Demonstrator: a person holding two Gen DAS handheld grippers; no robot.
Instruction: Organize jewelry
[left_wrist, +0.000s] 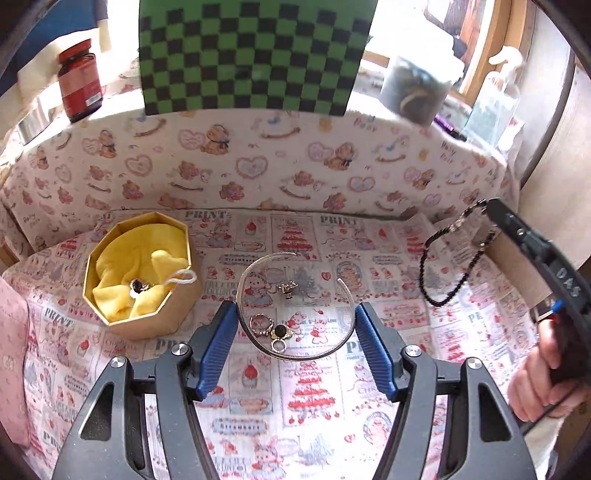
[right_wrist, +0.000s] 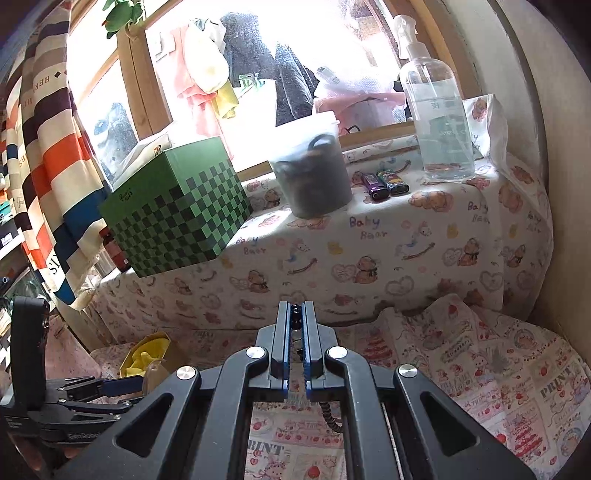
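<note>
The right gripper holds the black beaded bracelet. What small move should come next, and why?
Probably carry the right gripper across toward the gold octagonal box and lower the black beaded bracelet over its yellow cloth. Its jaws are shut on the beads, the strand hangs free above the table, and one ring already lies in the box. The left gripper is open and holds nothing.

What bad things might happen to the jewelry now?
1. The black beaded bracelet dangles from the shut right hand-held gripper by a few beads; it might slip out.
2. The small rings sit loose on the clear dish; the open left hand-held gripper might knock them off.
</note>
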